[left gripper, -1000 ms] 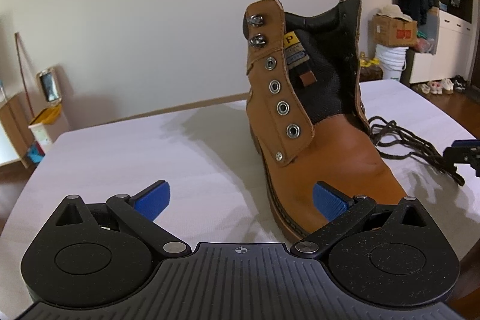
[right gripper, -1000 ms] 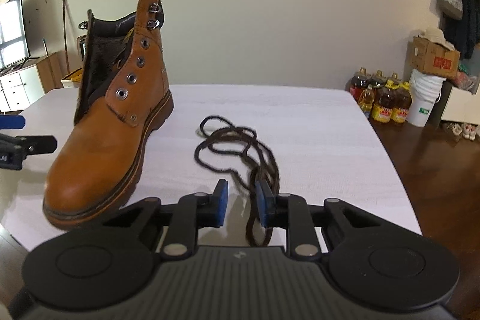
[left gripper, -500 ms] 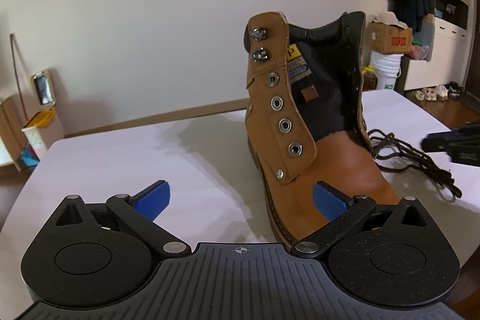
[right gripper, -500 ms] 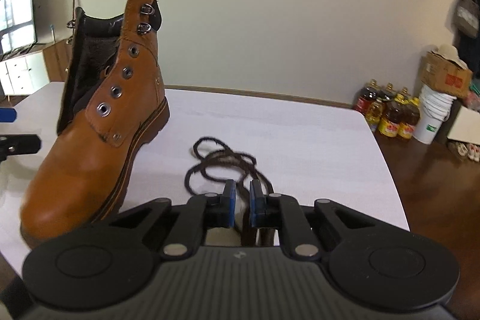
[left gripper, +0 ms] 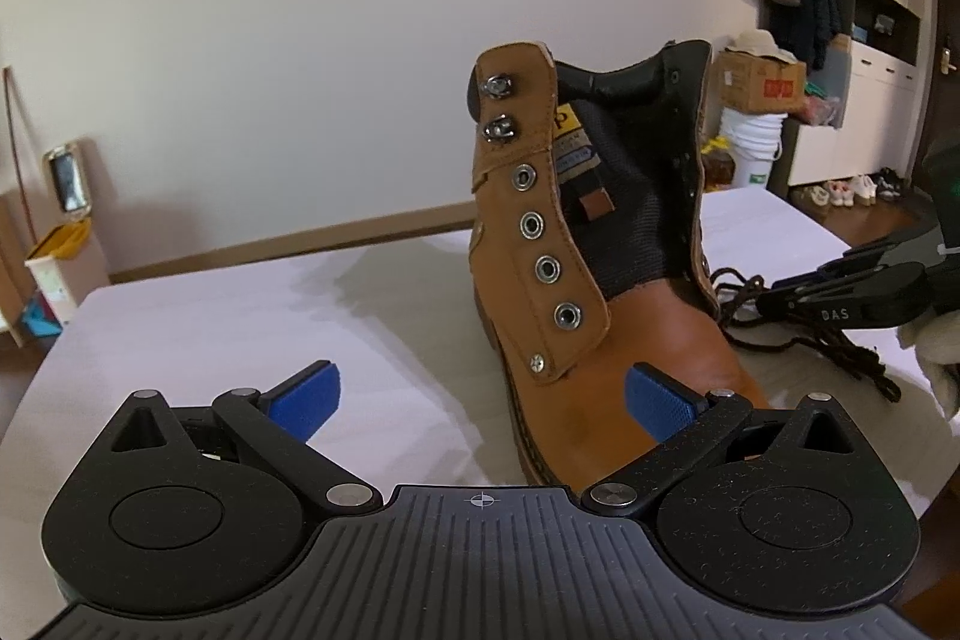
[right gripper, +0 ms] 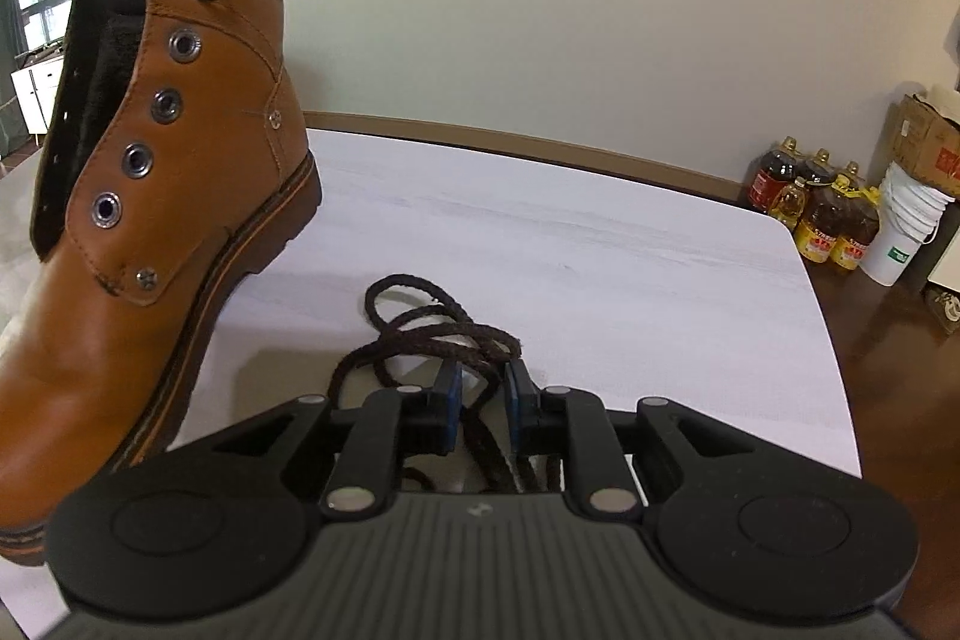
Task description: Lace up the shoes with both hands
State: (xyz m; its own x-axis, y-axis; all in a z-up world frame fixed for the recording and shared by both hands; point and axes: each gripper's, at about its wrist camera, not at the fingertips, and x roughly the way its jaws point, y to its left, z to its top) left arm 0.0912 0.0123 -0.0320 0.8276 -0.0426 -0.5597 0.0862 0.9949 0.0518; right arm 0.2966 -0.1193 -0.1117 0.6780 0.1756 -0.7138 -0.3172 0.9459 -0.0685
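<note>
Laces are lying loose on the desk (right gripper: 600, 232) rather than running through the boot (left gripper: 600, 292): the dark brown shoelace (right gripper: 432, 328) is sitting in a tangled heap just beside the boot's sole, on the right-hand side. The tan boot is standing upright with its flaps spread wide, and every eyelet (left gripper: 567, 316) and upper hook (left gripper: 498, 127) showing in either view is sitting bare, with no lace passing through.

The right tool (right gripper: 483, 394) is hovering low over the heap, its blue pads standing a narrow gap apart with strands of lace running between them; the pads are not pressing together, so I am judging it as partly open around the lace rather than gripping it. The left tool (left gripper: 480, 394) is spreading wide open and holding nothing, with the boot's toe sitting just ahead of its right pad.

Judging by this, none of the lacing is showing as done: the whole length of lace is lying off the boot. What is remaining looks like all of it, namely getting a secure hold on a lace end, which I cannot pick out in the tangle, then threading it through the eyelet rows and up over the hooks.
</note>
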